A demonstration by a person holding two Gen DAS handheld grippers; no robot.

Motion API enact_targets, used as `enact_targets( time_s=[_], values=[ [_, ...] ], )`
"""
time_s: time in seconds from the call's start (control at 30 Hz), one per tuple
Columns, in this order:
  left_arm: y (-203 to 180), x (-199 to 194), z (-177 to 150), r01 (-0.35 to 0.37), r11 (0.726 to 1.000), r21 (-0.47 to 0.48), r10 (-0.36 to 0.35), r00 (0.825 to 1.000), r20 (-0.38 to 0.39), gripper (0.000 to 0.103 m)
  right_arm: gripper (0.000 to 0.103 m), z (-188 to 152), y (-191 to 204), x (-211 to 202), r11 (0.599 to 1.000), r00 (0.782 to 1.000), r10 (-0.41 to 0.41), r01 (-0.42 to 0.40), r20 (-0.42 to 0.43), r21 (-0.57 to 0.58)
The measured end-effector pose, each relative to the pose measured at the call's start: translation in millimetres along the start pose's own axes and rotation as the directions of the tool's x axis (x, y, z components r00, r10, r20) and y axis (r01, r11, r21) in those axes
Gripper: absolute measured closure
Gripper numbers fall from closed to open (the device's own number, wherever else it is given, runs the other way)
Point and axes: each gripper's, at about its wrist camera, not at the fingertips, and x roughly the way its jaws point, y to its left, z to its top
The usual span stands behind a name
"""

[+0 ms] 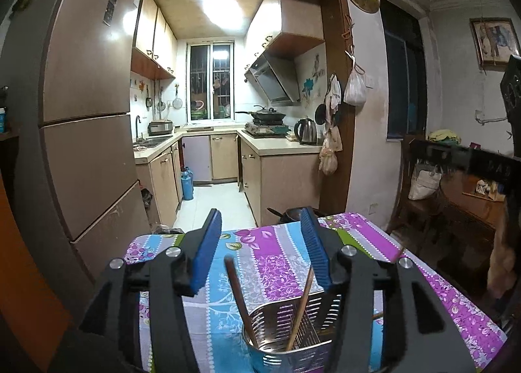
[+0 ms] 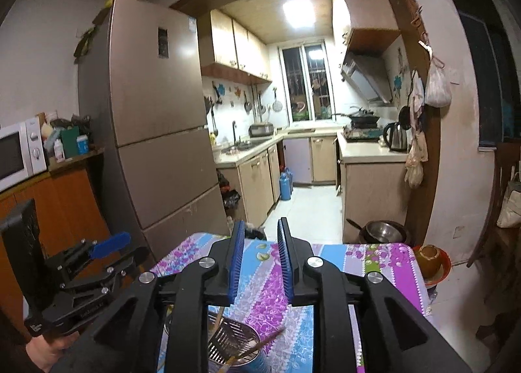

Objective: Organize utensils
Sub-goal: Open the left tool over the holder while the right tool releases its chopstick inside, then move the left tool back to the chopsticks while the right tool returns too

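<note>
A metal utensil holder (image 1: 286, 334) stands on the flowered tablecloth (image 1: 260, 259), close under my left gripper (image 1: 262, 226). Two chopsticks (image 1: 239, 298) lean in it, beside a slotted metal part. The left gripper is open and empty above the holder. In the right wrist view the same holder (image 2: 234, 343) sits low between the arms of my right gripper (image 2: 260, 233), with chopsticks (image 2: 260, 345) sticking out. The right gripper's blue pads (image 2: 239, 262) stand a narrow gap apart with nothing between them. The left gripper also shows at the left of the right wrist view (image 2: 107, 246).
A fridge (image 2: 156, 145) stands left of the table. The kitchen lies beyond, with a blue gas bottle (image 1: 187, 184) on the floor. A pan (image 2: 384, 231) sits past the table's far edge. A coconut on a red dish (image 2: 429, 259) rests at the right corner. A wooden chair (image 1: 420, 177) stands at right.
</note>
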Motion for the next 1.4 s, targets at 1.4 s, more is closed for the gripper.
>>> enact_targets(
  time_s=[1.4],
  values=[
    [-84, -163, -309, 0.131, 0.989, 0.064, -0.116, 0.972, -0.206, 0.078, 0.074, -355, 72, -209, 0.997, 0.983, -0.079, 0.08, -0.166, 0.0]
  ],
)
